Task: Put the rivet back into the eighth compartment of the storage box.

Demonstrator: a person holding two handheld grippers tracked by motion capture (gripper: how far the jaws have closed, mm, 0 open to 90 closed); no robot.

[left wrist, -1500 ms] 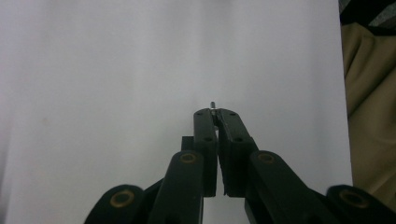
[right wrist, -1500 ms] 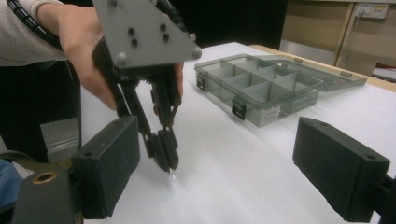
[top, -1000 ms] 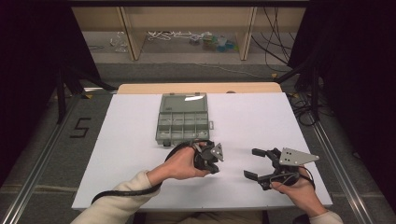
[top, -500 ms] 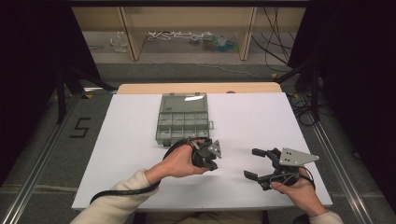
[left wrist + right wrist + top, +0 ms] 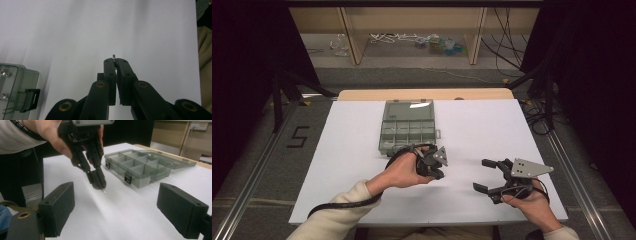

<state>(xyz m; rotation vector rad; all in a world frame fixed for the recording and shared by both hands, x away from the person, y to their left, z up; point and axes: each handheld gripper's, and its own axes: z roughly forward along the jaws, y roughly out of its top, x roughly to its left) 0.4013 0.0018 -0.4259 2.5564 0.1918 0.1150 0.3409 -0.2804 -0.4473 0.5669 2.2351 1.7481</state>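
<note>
Compartment box w/ open lid sits mid-desk toward far edge; only obstacle on the surface. Left gripper hangs just off its near edge, tips pointing down close to the desk. Wide bare room along left, right and near edges; right gripper near the near-right corner.

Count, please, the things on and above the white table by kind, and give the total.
Hand-held tools: 2, the left tool and the right tool.
Compartment boxes: 1, the grey organizer box, lid open.
Small metal pins: 1, the pin pinched in the left tool.
Total: 4
</note>
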